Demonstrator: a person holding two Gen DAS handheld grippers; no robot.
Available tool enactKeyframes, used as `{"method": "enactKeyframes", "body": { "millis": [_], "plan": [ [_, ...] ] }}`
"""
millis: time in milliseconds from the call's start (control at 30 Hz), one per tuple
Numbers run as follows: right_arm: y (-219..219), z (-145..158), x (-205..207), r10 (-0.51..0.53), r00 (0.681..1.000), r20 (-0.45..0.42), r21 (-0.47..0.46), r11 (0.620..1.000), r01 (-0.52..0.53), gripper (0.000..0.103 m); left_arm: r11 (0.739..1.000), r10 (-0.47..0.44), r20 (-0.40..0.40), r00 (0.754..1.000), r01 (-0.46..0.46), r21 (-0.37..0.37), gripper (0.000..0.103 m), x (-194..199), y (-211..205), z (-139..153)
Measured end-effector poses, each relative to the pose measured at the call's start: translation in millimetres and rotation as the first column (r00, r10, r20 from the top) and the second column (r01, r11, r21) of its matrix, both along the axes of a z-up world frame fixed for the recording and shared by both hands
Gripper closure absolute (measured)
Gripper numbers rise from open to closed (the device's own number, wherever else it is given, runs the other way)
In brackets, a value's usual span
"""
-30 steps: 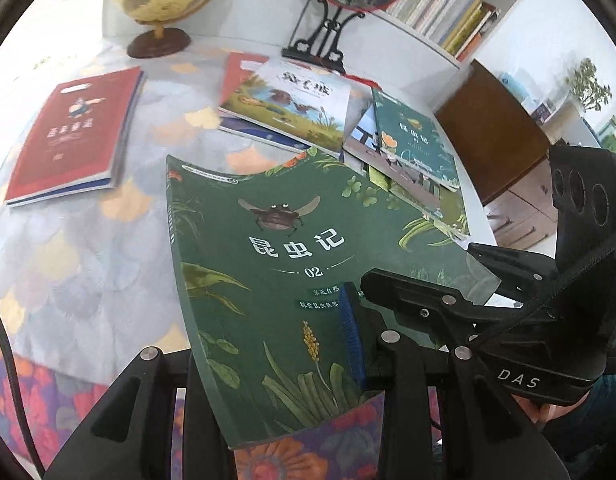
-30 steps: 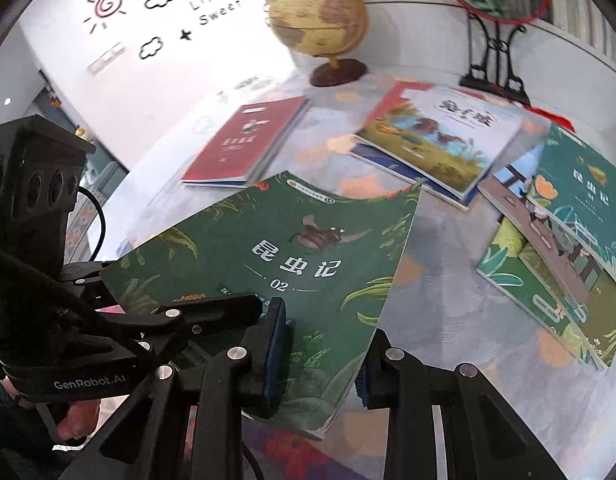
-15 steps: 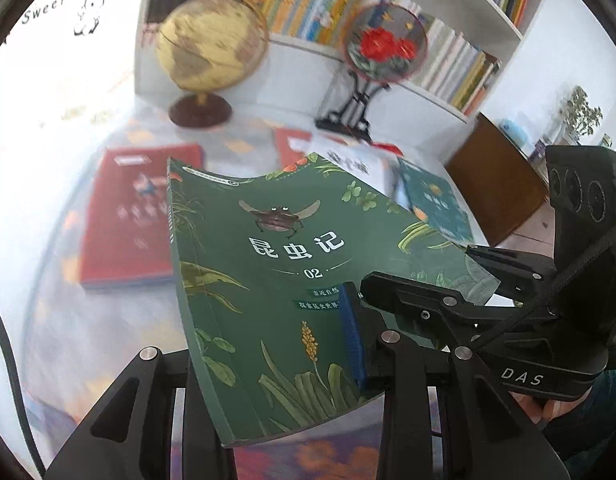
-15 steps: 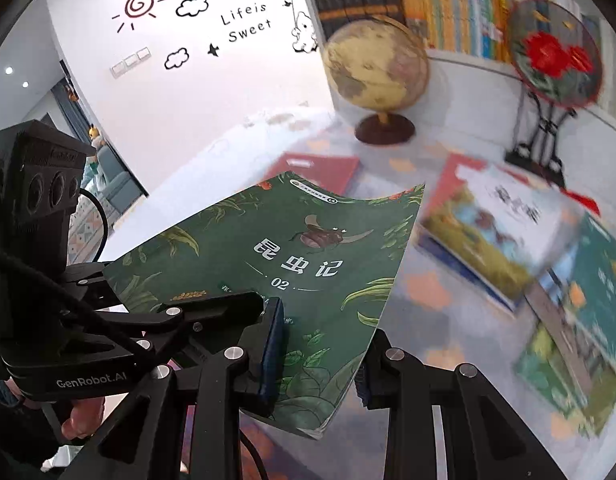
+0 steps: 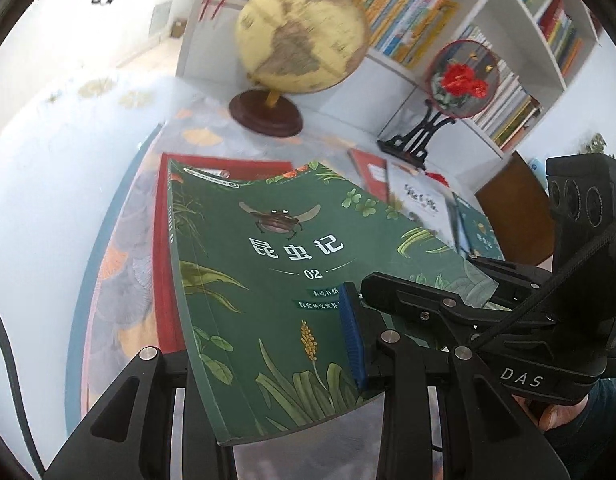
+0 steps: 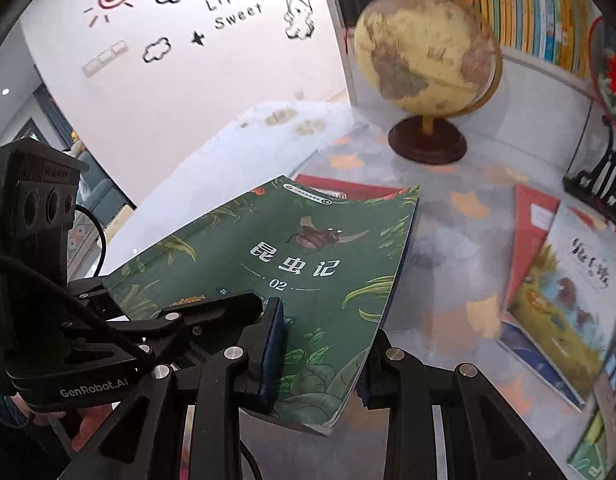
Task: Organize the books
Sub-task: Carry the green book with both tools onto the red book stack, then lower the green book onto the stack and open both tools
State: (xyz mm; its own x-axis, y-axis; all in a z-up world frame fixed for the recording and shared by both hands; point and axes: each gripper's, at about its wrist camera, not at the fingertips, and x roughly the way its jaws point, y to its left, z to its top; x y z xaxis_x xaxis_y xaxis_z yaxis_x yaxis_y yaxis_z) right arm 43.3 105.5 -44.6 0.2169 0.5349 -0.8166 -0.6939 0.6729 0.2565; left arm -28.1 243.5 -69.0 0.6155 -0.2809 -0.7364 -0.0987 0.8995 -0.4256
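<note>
A green book with a beetle on its cover (image 5: 275, 264) is held in the air between both grippers. My left gripper (image 5: 263, 352) is shut on its near edge, the blue pad pressing on the cover. My right gripper (image 6: 324, 360) is shut on the same book (image 6: 308, 264) near its lower right corner. Under the green book lies a red book (image 5: 163, 280) flat on the table; only its left edge and top strip (image 6: 348, 190) show. The green book hangs tilted above it, and I cannot tell if they touch.
A yellow globe on a dark wooden base (image 5: 299, 36) stands just behind the red book. A round fan with a red flower on a black stand (image 5: 462, 76) is at the back right. Several picture books (image 6: 568, 292) lie to the right. A bookshelf (image 5: 508, 40) lines the back.
Both grippers have carried the green book leftwards across the table, from over the patterned cloth to above the red book near the globe. Both grips are unchanged.
</note>
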Motion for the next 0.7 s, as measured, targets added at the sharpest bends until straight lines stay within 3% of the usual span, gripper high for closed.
{"method": "enactKeyframes", "body": {
  "millis": [233, 700],
  "plan": [
    [13, -28, 19, -0.051, 0.996, -0.075, -0.013, 0.999, 0.050, 0.073, 0.996, 0.009, -0.041, 0.999, -0.013, -0.088, 0.071, 19, 25, -31],
    [18, -60, 26, -0.090, 0.983, -0.158, -0.079, 0.994, 0.078, 0.073, 0.991, 0.066, -0.151, 0.986, -0.083, -0.104, 0.065, 9, 39, -63]
  ]
}}
